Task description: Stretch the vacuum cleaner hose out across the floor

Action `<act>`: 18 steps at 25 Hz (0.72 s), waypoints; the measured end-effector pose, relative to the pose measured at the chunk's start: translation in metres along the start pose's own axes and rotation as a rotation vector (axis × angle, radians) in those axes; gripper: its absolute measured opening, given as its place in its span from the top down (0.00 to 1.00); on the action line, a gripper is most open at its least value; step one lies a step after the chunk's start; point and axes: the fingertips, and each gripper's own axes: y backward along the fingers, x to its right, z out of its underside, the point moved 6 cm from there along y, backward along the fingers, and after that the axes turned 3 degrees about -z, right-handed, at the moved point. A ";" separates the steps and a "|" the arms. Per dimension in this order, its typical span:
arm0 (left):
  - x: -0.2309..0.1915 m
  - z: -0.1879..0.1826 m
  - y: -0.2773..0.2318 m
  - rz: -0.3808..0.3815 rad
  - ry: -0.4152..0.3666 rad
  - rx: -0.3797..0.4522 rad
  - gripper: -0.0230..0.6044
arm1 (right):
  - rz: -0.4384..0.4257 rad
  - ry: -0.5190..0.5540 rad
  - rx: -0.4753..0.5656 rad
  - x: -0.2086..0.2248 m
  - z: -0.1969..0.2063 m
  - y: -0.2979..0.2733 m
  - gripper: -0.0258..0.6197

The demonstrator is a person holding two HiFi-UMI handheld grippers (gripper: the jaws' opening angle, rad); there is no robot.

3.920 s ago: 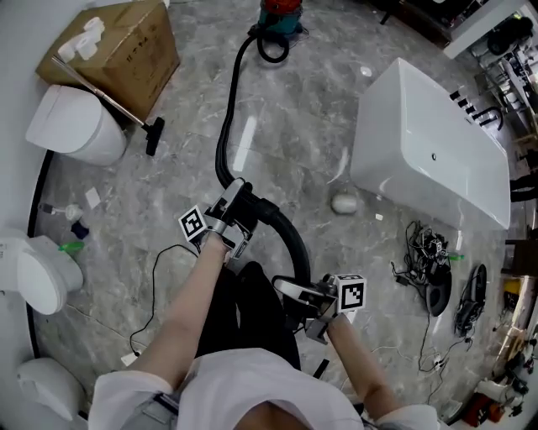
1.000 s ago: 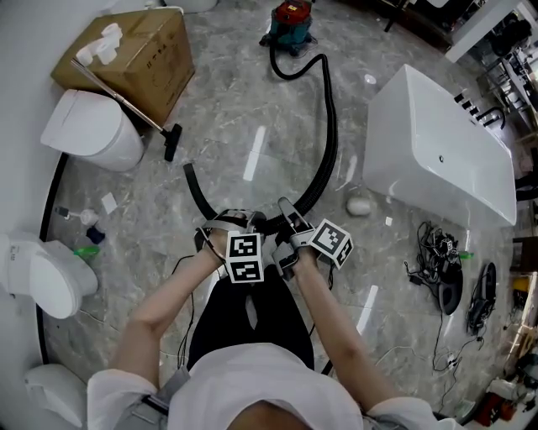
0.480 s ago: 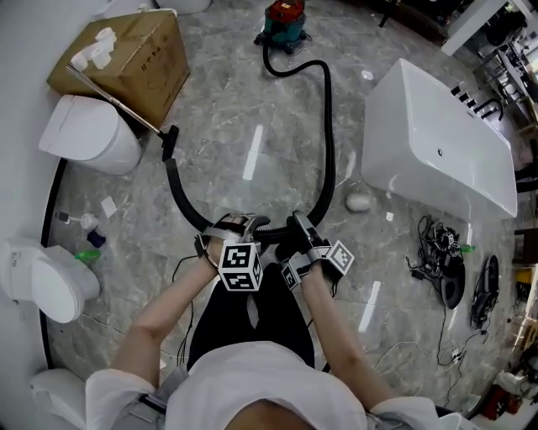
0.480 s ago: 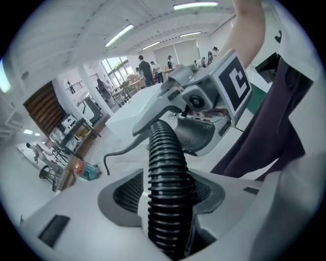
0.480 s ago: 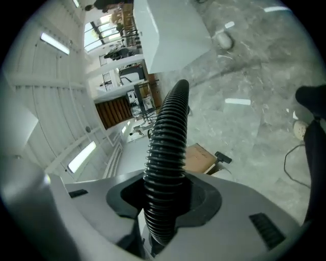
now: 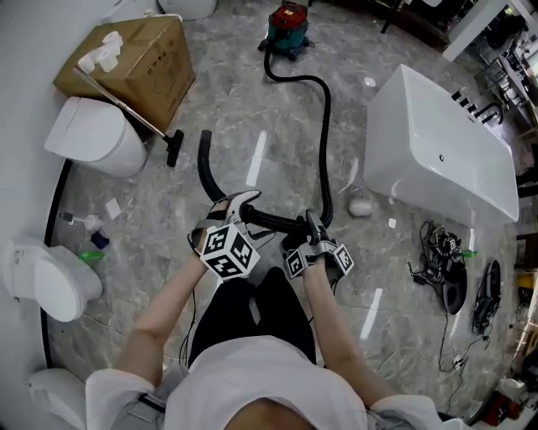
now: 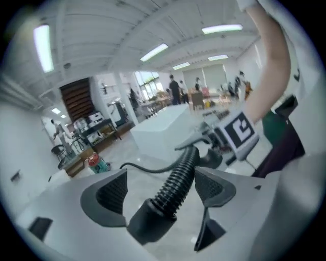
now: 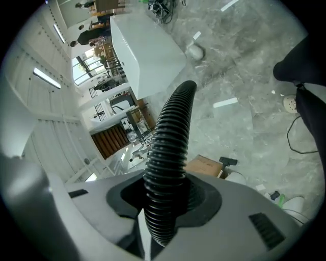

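Partly stretched only: hose (image 6: 326, 126) in a U on the floor (image 6: 244, 92), from vacuum (image 6: 286, 18). Left tool (image 7: 163, 191) just opened, spread around hose, not pressing; right tool (image 8: 165, 201) pinching hose. Remaining: pulling straight.

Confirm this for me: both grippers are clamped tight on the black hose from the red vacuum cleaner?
Not quite: only the right gripper clamps the hose. The left gripper view shows the left gripper has just been opening, hose loose between its jaws. It does reach the red vacuum cleaner.
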 end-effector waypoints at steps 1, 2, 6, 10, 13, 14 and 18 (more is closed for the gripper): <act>-0.012 -0.004 0.010 -0.011 0.106 0.070 0.33 | -0.007 -0.005 0.024 -0.003 -0.005 -0.001 0.72; -0.025 -0.007 0.022 -0.022 0.228 0.138 0.33 | -0.018 -0.011 0.045 -0.007 -0.010 -0.001 0.72; -0.069 0.018 0.066 -0.110 0.735 0.334 0.33 | -0.080 -0.044 0.099 -0.019 -0.020 -0.005 0.72; -0.070 0.083 0.067 -0.091 1.146 0.392 0.33 | -0.151 -0.087 0.129 -0.018 -0.014 -0.013 0.72; -0.051 0.070 0.048 0.028 1.313 0.456 0.29 | -0.190 -0.119 0.125 -0.030 -0.012 -0.011 0.72; -0.045 0.058 0.040 0.072 1.347 0.479 0.28 | -0.197 -0.129 0.121 -0.034 -0.011 -0.011 0.72; -0.036 0.029 0.016 0.169 1.406 0.525 0.26 | -0.205 -0.159 0.107 -0.028 0.008 -0.012 0.72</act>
